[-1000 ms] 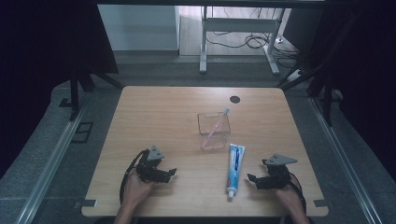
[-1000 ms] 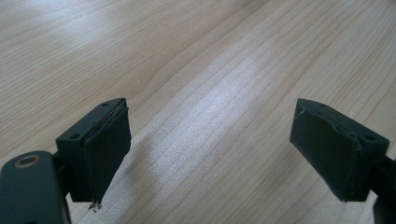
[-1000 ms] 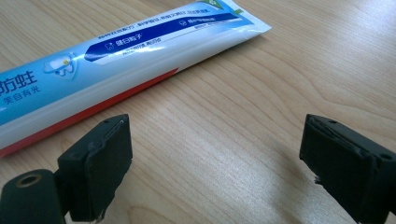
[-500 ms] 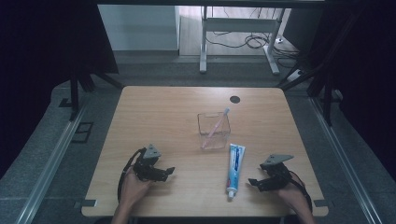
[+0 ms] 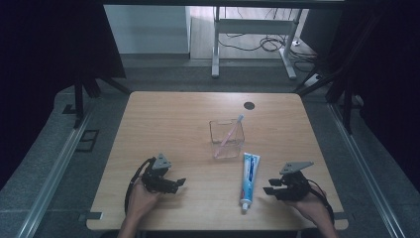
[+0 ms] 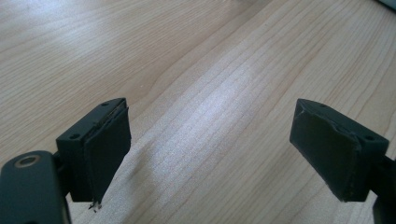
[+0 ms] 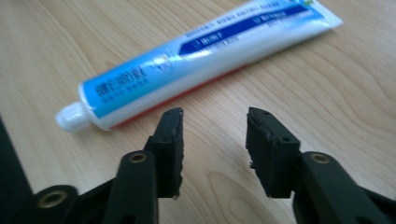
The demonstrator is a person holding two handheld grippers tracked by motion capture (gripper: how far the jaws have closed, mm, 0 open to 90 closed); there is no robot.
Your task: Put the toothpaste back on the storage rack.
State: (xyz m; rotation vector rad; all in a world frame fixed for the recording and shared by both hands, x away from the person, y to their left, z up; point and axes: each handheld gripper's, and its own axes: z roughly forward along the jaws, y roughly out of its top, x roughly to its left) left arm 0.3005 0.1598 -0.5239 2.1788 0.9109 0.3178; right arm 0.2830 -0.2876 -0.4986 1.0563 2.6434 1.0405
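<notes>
A blue and white toothpaste tube (image 5: 249, 177) lies flat near the table's front edge, its white cap (image 7: 71, 116) toward the person. Behind it stands a clear square cup (image 5: 227, 138) with a pink toothbrush (image 5: 231, 130) leaning inside. My right gripper (image 5: 270, 190) rests low at the front right, open and holding nothing, with the tube (image 7: 196, 56) just beyond its jaws. At the front left my left gripper (image 5: 179, 183) sits low over bare wood, its jaws wide open and nothing between its fingertips (image 6: 100, 149).
The wooden table (image 5: 168, 124) has a round black cable hole (image 5: 249, 105) near its far edge. Dark curtains stand on both sides. A white desk frame (image 5: 252, 44) with cables stands on the floor beyond the table.
Both grippers have drawn back slightly toward the table's front edge. The tube, cup and toothbrush have not moved.
</notes>
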